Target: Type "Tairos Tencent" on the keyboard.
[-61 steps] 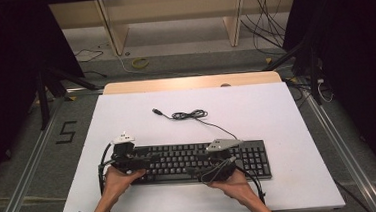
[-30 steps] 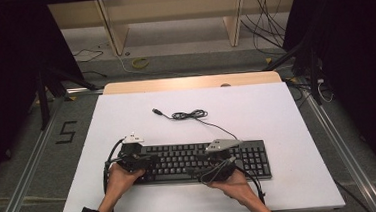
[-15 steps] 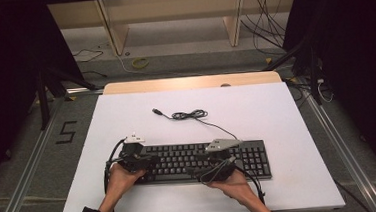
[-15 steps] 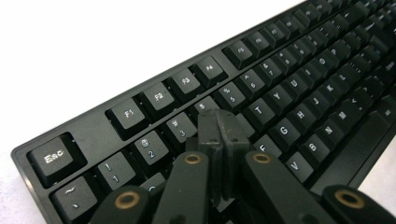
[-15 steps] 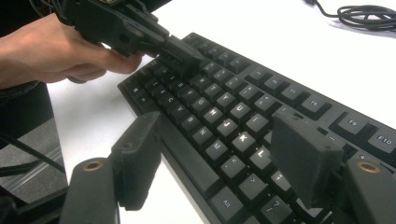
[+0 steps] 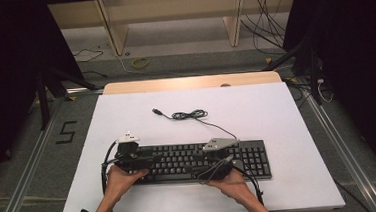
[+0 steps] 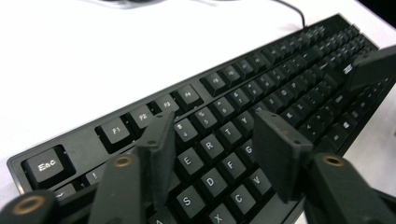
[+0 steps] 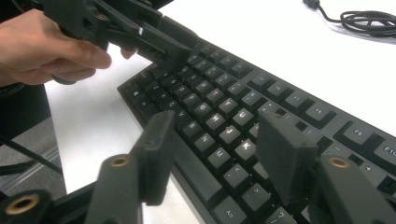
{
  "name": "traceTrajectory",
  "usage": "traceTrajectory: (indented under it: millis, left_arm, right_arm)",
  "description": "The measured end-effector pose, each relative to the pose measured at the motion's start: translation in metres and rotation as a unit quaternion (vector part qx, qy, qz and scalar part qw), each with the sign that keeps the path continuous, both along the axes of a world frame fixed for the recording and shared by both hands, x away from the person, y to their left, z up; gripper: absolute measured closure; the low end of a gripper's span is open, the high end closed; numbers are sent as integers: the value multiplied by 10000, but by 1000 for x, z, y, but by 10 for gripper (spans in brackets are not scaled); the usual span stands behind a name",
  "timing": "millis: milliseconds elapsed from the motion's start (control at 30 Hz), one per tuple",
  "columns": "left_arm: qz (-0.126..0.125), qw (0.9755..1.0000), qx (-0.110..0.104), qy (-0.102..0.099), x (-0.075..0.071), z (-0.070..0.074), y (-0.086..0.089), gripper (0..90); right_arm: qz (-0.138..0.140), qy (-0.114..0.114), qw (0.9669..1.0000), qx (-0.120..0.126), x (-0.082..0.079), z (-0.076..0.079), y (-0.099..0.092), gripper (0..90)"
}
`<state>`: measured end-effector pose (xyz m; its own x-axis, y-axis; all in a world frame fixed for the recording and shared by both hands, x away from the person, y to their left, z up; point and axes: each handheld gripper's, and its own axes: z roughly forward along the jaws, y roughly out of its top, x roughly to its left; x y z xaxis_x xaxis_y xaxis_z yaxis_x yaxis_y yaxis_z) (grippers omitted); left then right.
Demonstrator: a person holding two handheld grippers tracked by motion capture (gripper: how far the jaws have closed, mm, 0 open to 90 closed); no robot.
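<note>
Black keyboard (image 6: pixel 200 161) is seen lying flat at the 6 o'clock edge of the white tabletop (image 6: pixel 276 110), its cable (image 6: pixel 189 115) coiled toward 12 o'clock. Left hand-held gripper (image 6: pixel 147 161) and right hand-held gripper (image 6: pixel 200 165) are held spread over the keys, nothing pinched. Keyboard is judged rigid, light, smooth; best gripped by its thin short ends, keys avoided.

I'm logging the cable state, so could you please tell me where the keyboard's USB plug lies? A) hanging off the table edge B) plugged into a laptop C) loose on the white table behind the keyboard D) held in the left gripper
C: the USB plug lies free on the white table behind the keyboard, beside the coiled cable.
</note>
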<state>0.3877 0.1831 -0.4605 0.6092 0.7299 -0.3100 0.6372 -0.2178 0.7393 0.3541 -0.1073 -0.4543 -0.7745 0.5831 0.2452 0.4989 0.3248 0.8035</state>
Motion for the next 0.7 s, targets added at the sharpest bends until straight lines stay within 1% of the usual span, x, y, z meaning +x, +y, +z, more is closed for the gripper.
traceTrajectory:
  millis: [33,167,300,433,533,567,700]
  left_arm:
    - [18,10000,-32,-41,-1,1,0,452]
    - [51,9998,-176,-98,-4,2,2,395]
    - [62,9996,-208,-155,-7,3,3,354]
    - [85,9994,-256,-194,-10,4,4,314]
    - [103,9993,-269,-225,-12,5,4,301]
    - [113,9993,-277,-221,-12,5,5,298]
    - [122,9993,-258,-249,-13,4,5,292]
  right_arm:
    - [-9,8,10000,-22,0,0,1,505]
    - [14,23,10000,-83,2,-1,5,583]
    - [-9,46,9999,-145,5,-3,9,644]
    - [26,38,9998,-184,9,-3,13,707]
    - [65,23,9998,-173,10,-4,15,755]
    - [76,48,9998,-187,11,-4,16,774]
    - [122,37,9996,-267,12,-7,20,830]
